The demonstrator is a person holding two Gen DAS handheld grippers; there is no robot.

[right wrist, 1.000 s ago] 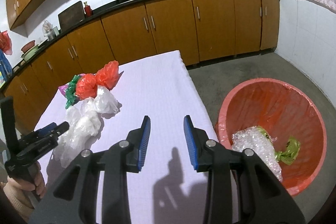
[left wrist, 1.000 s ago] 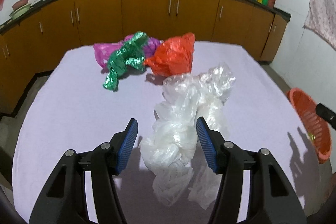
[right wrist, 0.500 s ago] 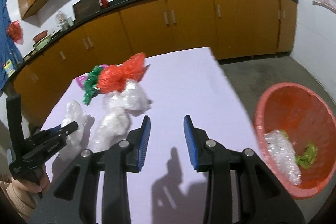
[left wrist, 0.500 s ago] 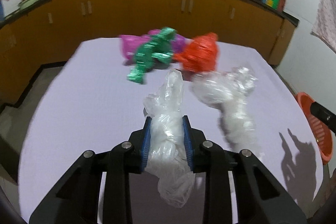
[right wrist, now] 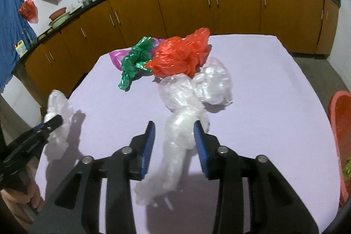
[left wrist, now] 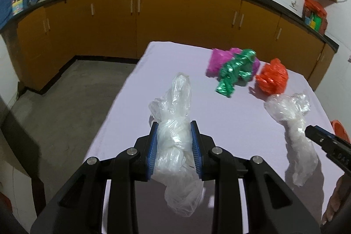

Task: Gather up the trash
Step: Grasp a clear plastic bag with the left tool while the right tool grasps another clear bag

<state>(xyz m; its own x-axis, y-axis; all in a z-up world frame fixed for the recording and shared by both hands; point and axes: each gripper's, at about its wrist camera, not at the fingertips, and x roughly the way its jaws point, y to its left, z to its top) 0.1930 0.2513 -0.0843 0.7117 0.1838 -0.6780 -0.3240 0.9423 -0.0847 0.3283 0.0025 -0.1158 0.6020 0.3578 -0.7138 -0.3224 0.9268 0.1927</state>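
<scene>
My left gripper (left wrist: pixel 174 142) is shut on a crumpled clear plastic bag (left wrist: pixel 175 139) and holds it above the left side of the white table (left wrist: pixel 136 124); it also shows in the right wrist view (right wrist: pixel 58 111). My right gripper (right wrist: pixel 174 142) is open with its jaws on either side of a second clear plastic bag (right wrist: pixel 184 122), which lies on the table (right wrist: pixel 274 124) and shows in the left wrist view (left wrist: pixel 294 131). Beyond lie an orange bag (right wrist: pixel 179 56), a green foil wrapper (right wrist: pixel 133 63) and a pink bag (left wrist: pixel 217 60).
An orange basket (right wrist: pixel 342 135) with some trash stands on the floor off the table's right edge. Brown cabinets (right wrist: pixel 186 3) under a black counter with pans run along the back wall. Grey floor (left wrist: pixel 61 102) lies left of the table.
My left gripper closed on one clear bag, lifted it and carried it left. My right gripper swung left from the basket and now straddles the other clear bag.
</scene>
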